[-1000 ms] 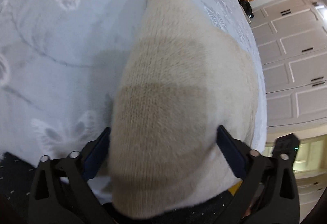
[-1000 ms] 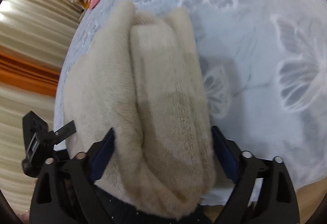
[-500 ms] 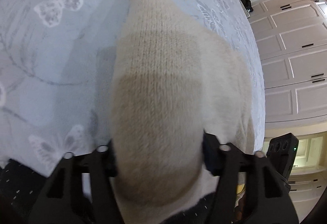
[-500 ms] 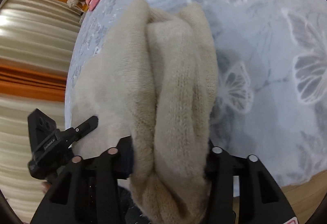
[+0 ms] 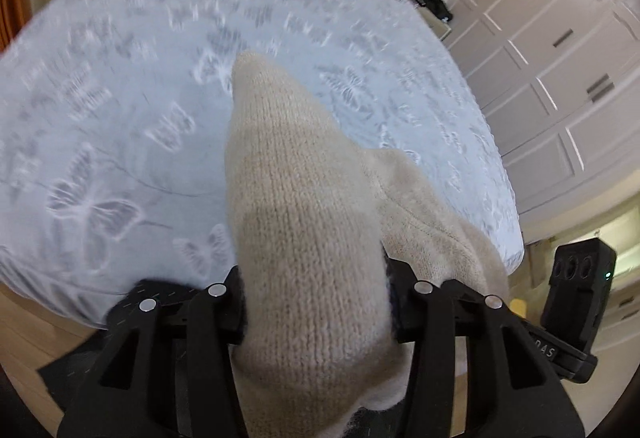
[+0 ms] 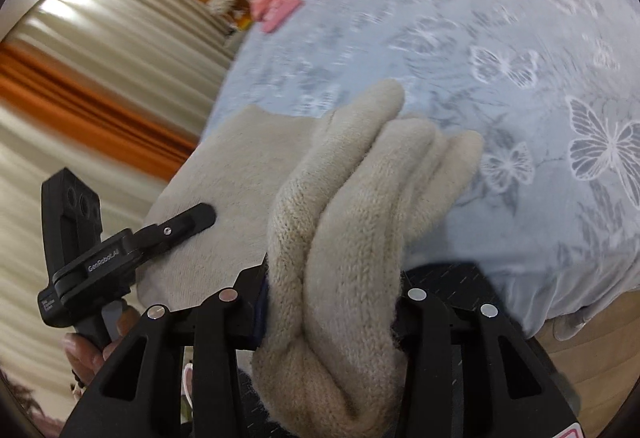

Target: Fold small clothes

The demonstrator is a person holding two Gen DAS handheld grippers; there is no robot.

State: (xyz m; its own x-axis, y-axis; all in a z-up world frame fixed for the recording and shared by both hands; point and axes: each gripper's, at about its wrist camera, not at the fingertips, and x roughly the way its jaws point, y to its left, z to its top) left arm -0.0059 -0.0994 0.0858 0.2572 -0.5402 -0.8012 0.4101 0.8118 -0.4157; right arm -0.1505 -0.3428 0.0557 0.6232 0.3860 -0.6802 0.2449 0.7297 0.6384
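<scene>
Knit garment (image 5: 304,238) hangs bunched between us above the bed (image 5: 120,142), left hand-held gripper (image 5: 316,302) and right hand-held gripper (image 6: 332,302) each clamped on one end, its length running forward from both.

A cream knitted garment (image 5: 304,258) with faint tan bands, bunched into thick folds (image 6: 360,222), hangs lifted above the butterfly-print bedspread (image 5: 120,118)

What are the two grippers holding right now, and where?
Both grip the beige knit: left gripper on one bunched edge, right gripper on a gathered fold.
</scene>
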